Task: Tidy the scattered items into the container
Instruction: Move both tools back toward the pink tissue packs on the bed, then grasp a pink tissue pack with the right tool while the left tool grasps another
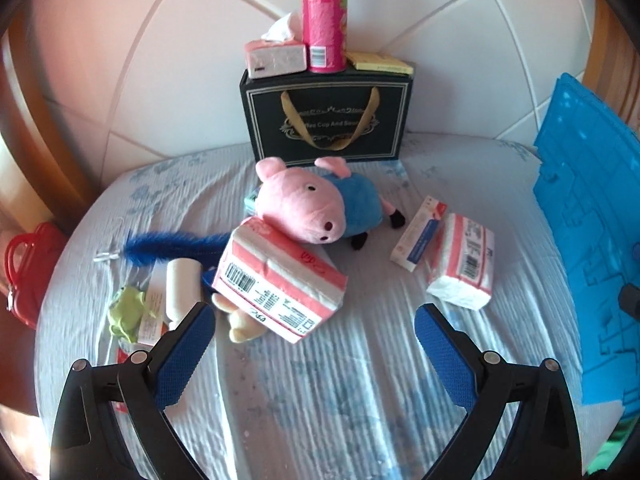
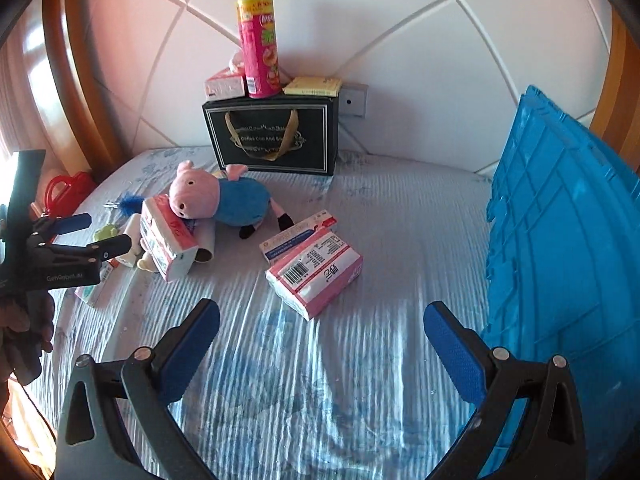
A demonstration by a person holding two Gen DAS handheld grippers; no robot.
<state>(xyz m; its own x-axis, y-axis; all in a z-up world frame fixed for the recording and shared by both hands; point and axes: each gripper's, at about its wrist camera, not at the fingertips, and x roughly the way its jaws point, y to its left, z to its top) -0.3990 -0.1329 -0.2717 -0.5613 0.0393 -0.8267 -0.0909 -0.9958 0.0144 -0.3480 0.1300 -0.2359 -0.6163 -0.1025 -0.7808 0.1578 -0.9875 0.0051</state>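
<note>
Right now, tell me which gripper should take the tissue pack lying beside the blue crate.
Right. The right gripper is open with that tissue pack just ahead of its fingers and the blue crate on its right. The left gripper faces the other pack, under the pig toy.

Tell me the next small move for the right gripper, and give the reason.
Probably ease the right gripper forward and down onto the nearest tissue pack. Both grippers are open and empty; this pack lies loose on the bedsheet, right ahead of the right gripper, clear of the pig plush pile, and nearest the blue crate.
</note>
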